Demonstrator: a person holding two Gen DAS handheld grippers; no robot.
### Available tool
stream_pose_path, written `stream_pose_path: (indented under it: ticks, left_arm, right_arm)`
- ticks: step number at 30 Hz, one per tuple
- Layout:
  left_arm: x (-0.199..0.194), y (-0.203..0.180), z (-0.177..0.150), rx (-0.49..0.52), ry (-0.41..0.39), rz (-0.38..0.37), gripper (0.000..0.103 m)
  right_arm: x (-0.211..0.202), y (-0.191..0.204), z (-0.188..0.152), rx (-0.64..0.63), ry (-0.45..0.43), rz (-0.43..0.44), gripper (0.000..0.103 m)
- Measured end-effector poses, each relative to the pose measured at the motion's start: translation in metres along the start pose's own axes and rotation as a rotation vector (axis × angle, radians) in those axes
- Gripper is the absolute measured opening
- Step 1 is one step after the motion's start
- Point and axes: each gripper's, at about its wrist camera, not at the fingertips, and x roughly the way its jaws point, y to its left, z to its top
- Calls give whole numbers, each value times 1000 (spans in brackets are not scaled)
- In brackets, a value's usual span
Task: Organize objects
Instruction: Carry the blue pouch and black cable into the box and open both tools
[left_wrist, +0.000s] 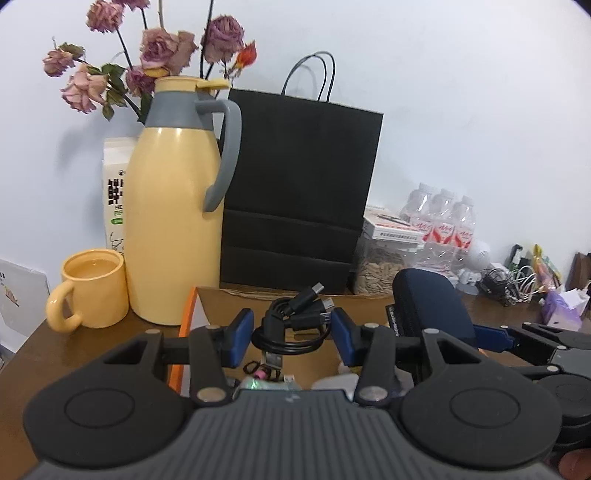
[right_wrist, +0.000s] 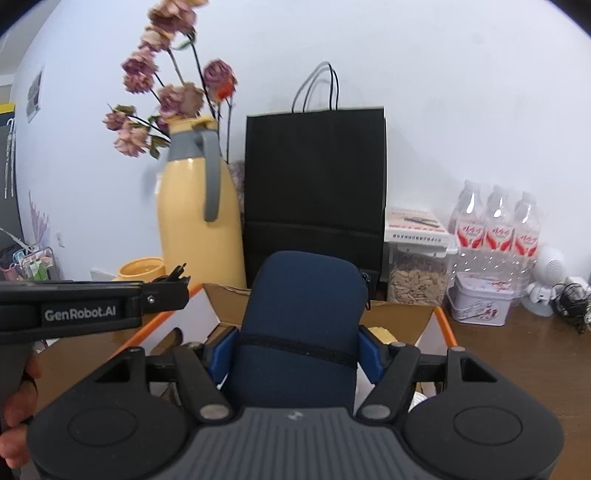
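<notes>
Gripping the padded navy case (right_wrist: 301, 314) across its soft, compressible midsection with my right fingers (right_wrist: 295, 350), I hold it above the open cardboard box (right_wrist: 406, 317), while my left fingers (left_wrist: 293, 338), at nine o'clock, pinch the light, floppy cable bundle (left_wrist: 295, 321).

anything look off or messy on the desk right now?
Nothing spilled or broken. The roses behind the yellow jug are wilted and drooping. A loose tangle of cables clutters the desk's right end.
</notes>
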Motion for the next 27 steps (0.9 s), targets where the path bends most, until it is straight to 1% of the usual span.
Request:
stream_pose_path:
  ticks: [3,5,7,10,12,13,14,15,16,17,18,21,27]
  left_arm:
    - [19,3,1,5,11,11,47]
    - [32,6,0,2,23,16,47]
    - [46,8,-2,2,50,13,47]
    - [60,12,-5,-13,82,0,48]
    - [65,15,-5,-23,82,4,50]
    - [65,17,-5,-26,74,7,59]
    - [65,18,-5,-27,68,14,77]
    - [64,19,-4,-28,56,27,86]
    - [62,19,-4,-28,40,41,100]
    - [59,19,-5,-25,18,56,103]
    - [57,18,-5,-20,3,66,103]
    - [54,19,-3,-26,5,63,103]
    - [51,16,-2,-14,10,64,103]
  right_arm:
    - [21,-10,-2,31,11,13,66]
    - [33,-14,-4,30,22,11,66]
    - [46,-19,-5,32,34,12,66]
    - [62,-25,-6,26,56,17,66]
    - [69,-27,-7,23,66,25,67]
    - [71,-27,-7,18,69,27,69]
    - [73,-28,-8,14,74,30,71]
    - [74,-29,-8,17,74,30,73]
    - [74,-31,-9,21,71,24,82]
    - [73,-32,-9,24,68,8,97]
    - [71,-33,-10,26,63,-9,103]
    - [65,-35,-11,35,57,-35,103]
    - [57,-34,-10,36,44,-20,103]
